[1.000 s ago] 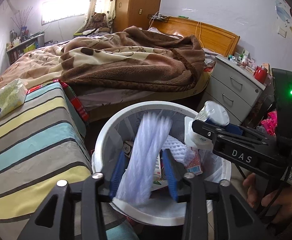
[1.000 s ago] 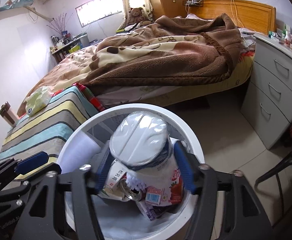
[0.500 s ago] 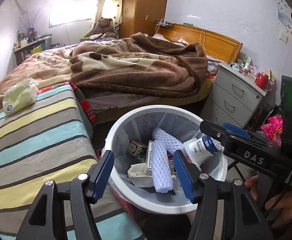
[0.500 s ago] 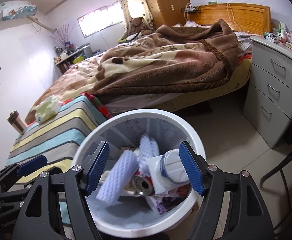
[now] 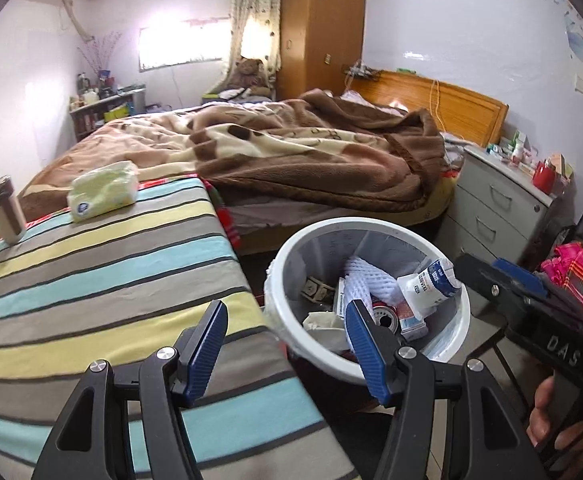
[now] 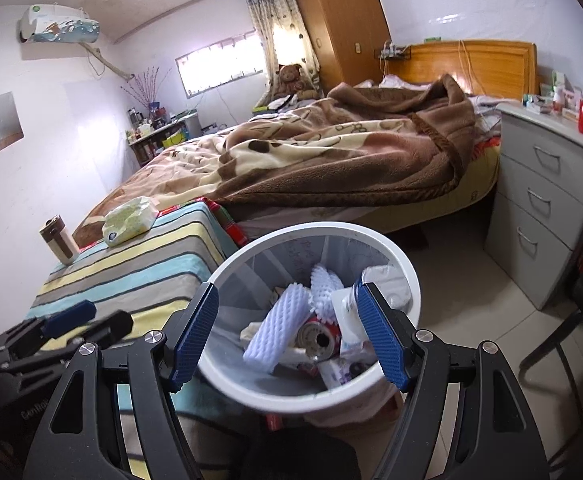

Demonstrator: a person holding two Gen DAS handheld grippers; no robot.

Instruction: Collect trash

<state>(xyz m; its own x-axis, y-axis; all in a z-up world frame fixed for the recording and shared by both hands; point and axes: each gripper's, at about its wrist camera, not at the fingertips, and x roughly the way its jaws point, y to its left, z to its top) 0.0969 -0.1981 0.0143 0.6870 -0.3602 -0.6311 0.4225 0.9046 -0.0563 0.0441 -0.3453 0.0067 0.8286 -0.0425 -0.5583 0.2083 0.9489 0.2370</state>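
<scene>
A white trash bin (image 5: 291, 256) (image 6: 403, 264) stands on the floor beside the striped table. It holds white foam netting (image 5: 361, 282) (image 6: 275, 320), a white yogurt bottle (image 5: 431, 284) (image 6: 345, 312), a can (image 6: 317, 334) and wrappers. My left gripper (image 5: 287, 344) is open and empty, above the table edge left of the bin. My right gripper (image 6: 287, 334) is open and empty, above the bin's near rim; it also shows in the left wrist view (image 5: 519, 296).
A striped cloth covers the table (image 5: 91, 264) (image 6: 139, 256). On it lie a green tissue pack (image 5: 105, 190) (image 6: 129, 220) and a brown tumbler (image 5: 3, 210) (image 6: 59, 242). A bed with a brown blanket (image 5: 291, 152) is behind. A grey drawer unit (image 6: 543, 208) stands right.
Both grippers let go: the foam netting and the yogurt bottle dropped into the bin. Both grippers then pulled back and up, the left one shifting left over the table.
</scene>
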